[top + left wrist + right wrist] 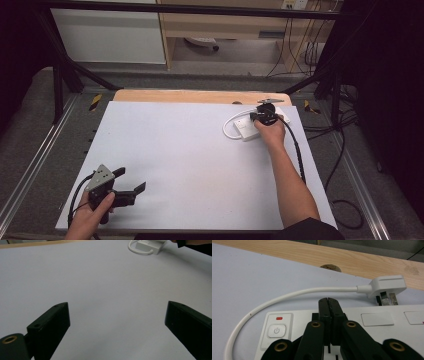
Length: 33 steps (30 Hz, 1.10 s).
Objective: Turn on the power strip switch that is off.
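Apparently socket-probing step: right tongs (pixel 329 302) clenched, empty, tips over white power strip (pixel 372 322) at far right of surface (pixel 190 150). Left tongs (pixel 131 181) released, idle near edge. Next likely needs pressing power button (pixel 276 330).

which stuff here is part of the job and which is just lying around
In play: power strip, its white cable and plug, right claw shut over the strip.
Idle: left claw open above bare white table, wooden board.
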Tool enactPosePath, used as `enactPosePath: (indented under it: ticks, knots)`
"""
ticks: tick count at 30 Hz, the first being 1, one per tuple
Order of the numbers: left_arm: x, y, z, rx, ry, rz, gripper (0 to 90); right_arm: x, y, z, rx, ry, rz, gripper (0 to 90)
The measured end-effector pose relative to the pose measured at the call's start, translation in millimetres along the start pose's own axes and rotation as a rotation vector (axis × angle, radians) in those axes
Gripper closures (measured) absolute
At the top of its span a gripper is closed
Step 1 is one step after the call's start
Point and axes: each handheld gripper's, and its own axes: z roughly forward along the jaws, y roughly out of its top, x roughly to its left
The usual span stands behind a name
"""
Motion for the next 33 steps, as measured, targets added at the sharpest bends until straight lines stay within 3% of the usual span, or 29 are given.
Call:
enactPosePath:
  ticks: [29, 33]
  knots:
    - [-1.2, 0.1, 0.2, 0.001, -0.002, 0.0, 6.1, 3.9, -1.6, 0.0, 0.002, 0.015, -0.028, 90.0]
    - [-1.2, 0.1, 0.3, 0.002, -0.002, 0.0, 6.1, 3.8, -1.9, 0.8, 0.024, 0.025, -0.027, 90.0]
